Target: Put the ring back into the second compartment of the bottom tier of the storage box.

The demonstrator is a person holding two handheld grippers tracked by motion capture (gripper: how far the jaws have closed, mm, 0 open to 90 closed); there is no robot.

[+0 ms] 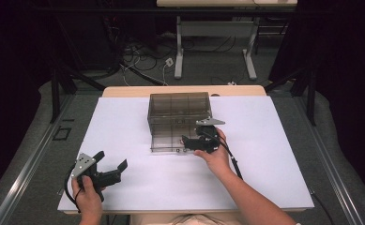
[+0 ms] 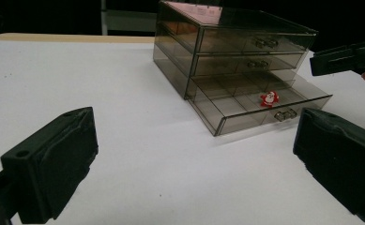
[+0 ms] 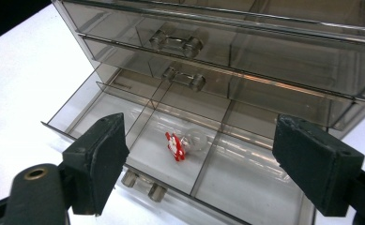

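Right gripper (image 1: 186, 140) hovers, jaws apart, over the drawer unit's (image 1: 179, 108) pulled-out bottom drawer (image 3: 138, 136), where a little red Santa (image 3: 175, 146) lies; left gripper (image 1: 110, 159), also spread, near the tabletop's (image 1: 264, 154) front-left corner

Place: a lab or recording studio.
Surroundings: black curtains (image 1: 344, 70) are hanging round the white-topped table (image 1: 124, 122).
Floor: loose cables (image 1: 142, 61) are lying on grey carpet (image 1: 208, 65).
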